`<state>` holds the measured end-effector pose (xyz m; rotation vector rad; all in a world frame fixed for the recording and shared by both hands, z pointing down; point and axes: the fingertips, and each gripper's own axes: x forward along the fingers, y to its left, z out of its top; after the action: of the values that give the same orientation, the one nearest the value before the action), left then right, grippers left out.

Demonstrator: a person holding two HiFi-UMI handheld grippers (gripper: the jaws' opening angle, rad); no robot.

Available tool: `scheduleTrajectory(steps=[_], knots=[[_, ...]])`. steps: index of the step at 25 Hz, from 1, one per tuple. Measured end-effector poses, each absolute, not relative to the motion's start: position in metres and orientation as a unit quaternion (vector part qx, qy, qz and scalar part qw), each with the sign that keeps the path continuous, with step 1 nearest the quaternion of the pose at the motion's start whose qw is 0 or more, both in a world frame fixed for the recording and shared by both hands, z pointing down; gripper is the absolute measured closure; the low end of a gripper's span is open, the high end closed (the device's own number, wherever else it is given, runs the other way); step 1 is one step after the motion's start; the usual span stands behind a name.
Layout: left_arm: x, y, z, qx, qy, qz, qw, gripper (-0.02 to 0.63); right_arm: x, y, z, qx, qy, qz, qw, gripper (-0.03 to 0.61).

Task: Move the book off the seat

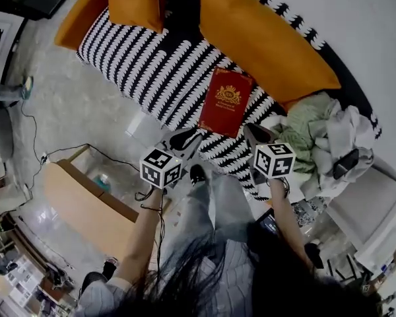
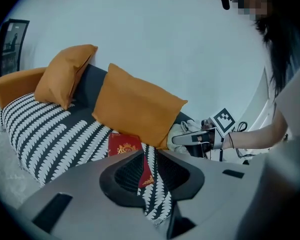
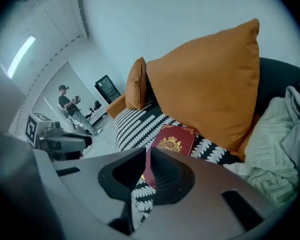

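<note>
The book [image 1: 226, 102], a red hardback with a gold crest, lies flat on the striped sofa seat [image 1: 138, 65], cover up. Its far edge sits just under the lower edge of the large orange cushion [image 1: 264, 38], and a heap of clothes [image 1: 317, 134] lies near its right side. Lying flat and clear of the clutter, it leaves its near edge and both long sides free, which seems the reason for coming at it from the front of the seat.

The left gripper [image 1: 185, 139] and the right gripper [image 1: 257, 134] hang side by side just short of the seat's front edge, one to each side of the book's near end and tilted downward toward it. Neither touches it. In each gripper view the fingers [image 2: 125, 174] are pressed together with nothing pinched, and the book shows only beyond them. Such a symmetrical stance suggests a two-sided approach, perhaps to slide or pinch the book from both edges. The fingers would probably have to spread first, since the task is not yet begun.
</note>
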<state>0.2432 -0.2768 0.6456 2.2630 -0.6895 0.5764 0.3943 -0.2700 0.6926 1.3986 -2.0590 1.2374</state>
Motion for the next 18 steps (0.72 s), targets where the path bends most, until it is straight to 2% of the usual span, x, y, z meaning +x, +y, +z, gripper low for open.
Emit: scheduleTrajectory(steps=[18], knots=[[0.242,-0.298,0.790,0.816,-0.275,0.257,0.439,0.526,0.409,-0.291,0.827,0.479,-0.699,0.487,0.211,0.540]])
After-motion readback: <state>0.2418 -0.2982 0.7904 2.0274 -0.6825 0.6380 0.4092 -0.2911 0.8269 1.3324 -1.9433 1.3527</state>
